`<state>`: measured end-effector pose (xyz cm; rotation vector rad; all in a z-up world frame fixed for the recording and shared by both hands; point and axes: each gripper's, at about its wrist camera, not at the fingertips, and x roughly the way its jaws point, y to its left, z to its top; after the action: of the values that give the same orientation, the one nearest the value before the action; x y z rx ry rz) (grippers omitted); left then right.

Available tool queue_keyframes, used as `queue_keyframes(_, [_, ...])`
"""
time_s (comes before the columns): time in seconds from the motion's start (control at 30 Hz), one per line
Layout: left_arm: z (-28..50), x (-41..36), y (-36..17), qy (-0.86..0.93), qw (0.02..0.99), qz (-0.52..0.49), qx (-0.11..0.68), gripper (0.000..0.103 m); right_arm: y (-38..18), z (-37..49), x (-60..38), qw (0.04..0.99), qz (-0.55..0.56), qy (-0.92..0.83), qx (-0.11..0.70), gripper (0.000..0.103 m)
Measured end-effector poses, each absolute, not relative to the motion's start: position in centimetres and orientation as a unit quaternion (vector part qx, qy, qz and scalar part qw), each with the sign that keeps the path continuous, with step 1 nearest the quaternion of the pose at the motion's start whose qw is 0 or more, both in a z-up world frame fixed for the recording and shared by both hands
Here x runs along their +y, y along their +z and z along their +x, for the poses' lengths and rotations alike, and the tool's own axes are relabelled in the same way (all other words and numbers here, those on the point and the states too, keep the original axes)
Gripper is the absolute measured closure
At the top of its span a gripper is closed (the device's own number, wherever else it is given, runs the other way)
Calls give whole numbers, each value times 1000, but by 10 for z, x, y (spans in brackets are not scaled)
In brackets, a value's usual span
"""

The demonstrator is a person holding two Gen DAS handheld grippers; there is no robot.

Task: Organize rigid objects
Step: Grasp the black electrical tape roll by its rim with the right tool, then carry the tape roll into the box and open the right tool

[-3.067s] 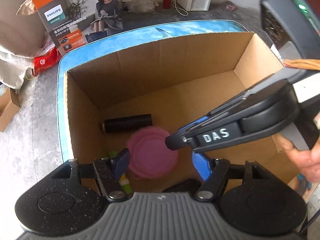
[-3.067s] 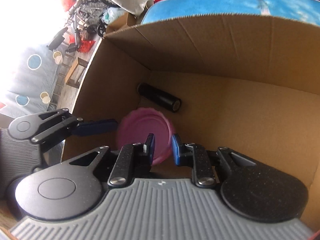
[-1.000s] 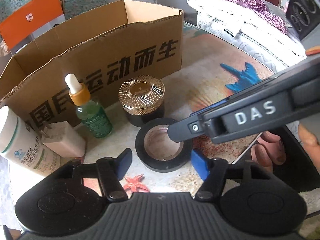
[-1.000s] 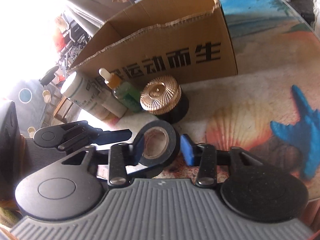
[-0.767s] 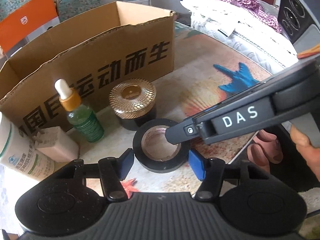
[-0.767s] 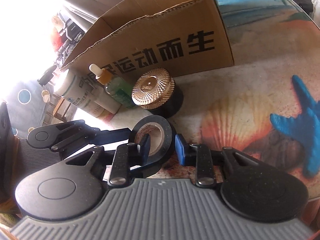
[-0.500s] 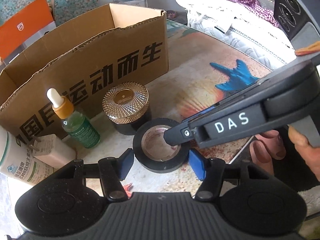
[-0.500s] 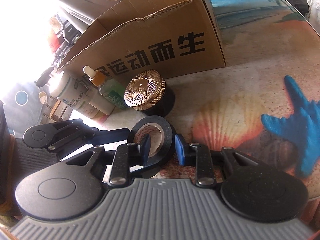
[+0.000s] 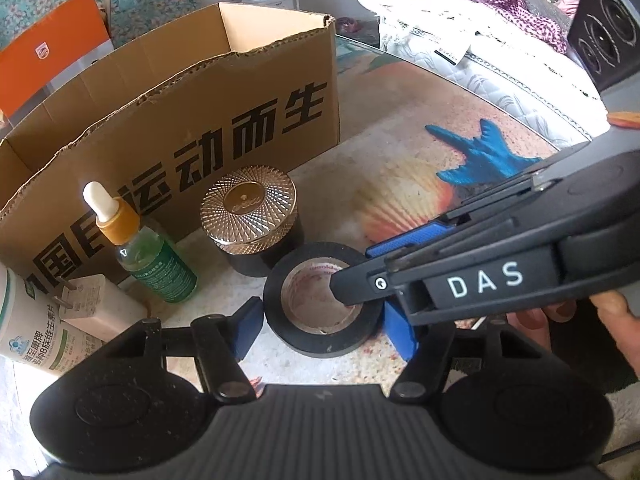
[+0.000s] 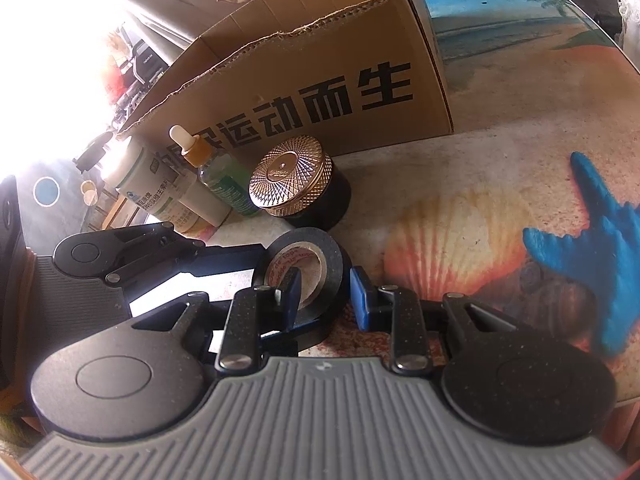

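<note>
The right hand-held gripper [image 10: 325, 295] is seen clamped across one wall of the black tape roll [image 10: 320, 246]; one blue pad sits inside the cardboard core and the other against the outer face, so the roll is grasped, and in the left wrist view it lies flat on the table [image 9: 400, 168]. The left hand-held gripper [image 9: 325, 330] is placed around the same roll with its jaws opening; its blue pads [image 9: 249, 330] stand to either side of the roll and are not seen to press on it. Just behind the roll a black jar with a gold faceted lid [image 9: 249, 210] is found, upright and nearly touching it; beside that, further left, a green dropper bottle [image 9: 154, 258] with an amber collar and white bulb is stood; a white charger plug [image 9: 102, 308] and a white labelled bottle [image 9: 28, 324] are set at the left edge. Behind them all an open cardboard box [image 9: 192, 92] with black printed characters is placed on the table, whose top carries a printed shell and blue starfish. Fingers of a person's hand [image 9: 608, 308] are visible under the right hand-held gripper's body.
</note>
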<state>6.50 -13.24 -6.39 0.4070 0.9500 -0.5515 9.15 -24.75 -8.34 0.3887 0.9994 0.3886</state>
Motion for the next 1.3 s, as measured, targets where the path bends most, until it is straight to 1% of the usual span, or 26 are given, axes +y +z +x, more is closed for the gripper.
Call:
queue_keyframes(0.43, [57, -133, -55, -269, 837, 191, 437, 37, -79, 85, -250, 847, 185, 173, 467, 79])
queue_keyframes(0.8, [39, -132, -38, -274, 850, 184, 411, 37, -61, 69, -251, 861, 179, 166, 447, 79])
queue_keyframes(1.03, [26, -126, -10, -270, 869, 179, 372, 37, -30, 55, -247, 879, 161, 169, 417, 79])
queue_keyframes(1.3, [38, -109, 49, -240, 903, 173, 311, 37, 32, 69, -235, 902, 123, 206, 359, 79])
